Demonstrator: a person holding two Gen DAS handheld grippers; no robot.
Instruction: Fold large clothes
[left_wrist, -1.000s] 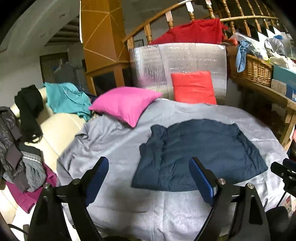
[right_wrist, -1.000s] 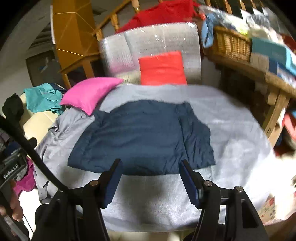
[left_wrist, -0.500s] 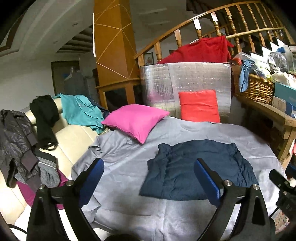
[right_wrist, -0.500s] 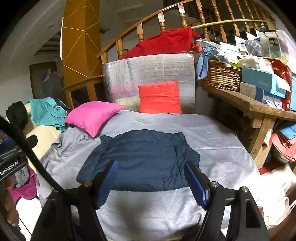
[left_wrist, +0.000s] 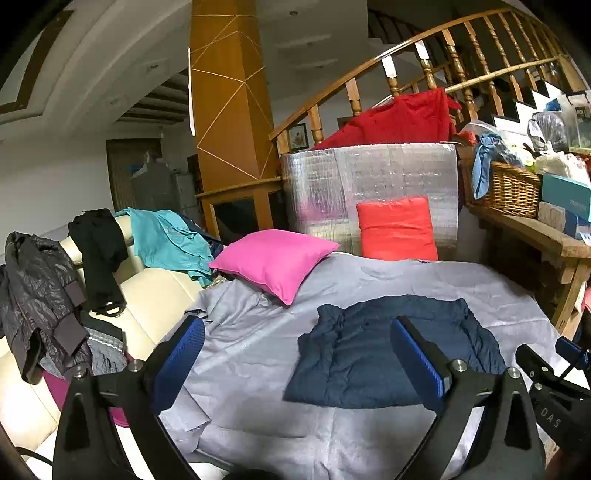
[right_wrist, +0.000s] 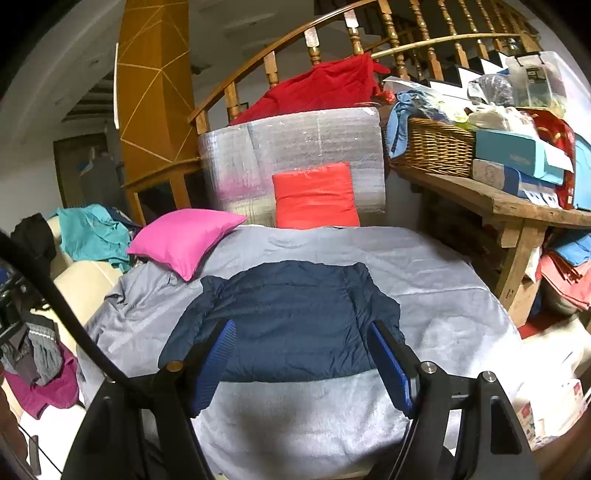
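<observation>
Ahead of both claws lies one navy jacket (right_wrist: 291, 321) on one grey sheet (right_wrist: 436, 266), two cushions beyond. Left gripper (left_wrist: 295, 354) is opening, jaws wide, nothing between; right gripper (right_wrist: 301, 360) spread, empty, touching nothing.

The grey sheet (right_wrist: 424, 266) lies bare in a wide band along the lower middle of the right wrist frame, in front of the jacket (right_wrist: 291, 317), and bare again to the jacket's right and behind it. In the left wrist frame the sheet is also bare to the left of the jacket (left_wrist: 388, 354). The pink cushion (right_wrist: 181, 238) sits on the sheet's upper left corner, near the jacket's collar side. The red cushion (right_wrist: 316, 195) and foil board (right_wrist: 295, 147) close off the far edge. A wooden bench (right_wrist: 498, 206) with a basket (right_wrist: 432, 147) walls the right side. Heaped clothes (left_wrist: 40, 295) on a cream sofa (left_wrist: 155, 295) block the left.
</observation>
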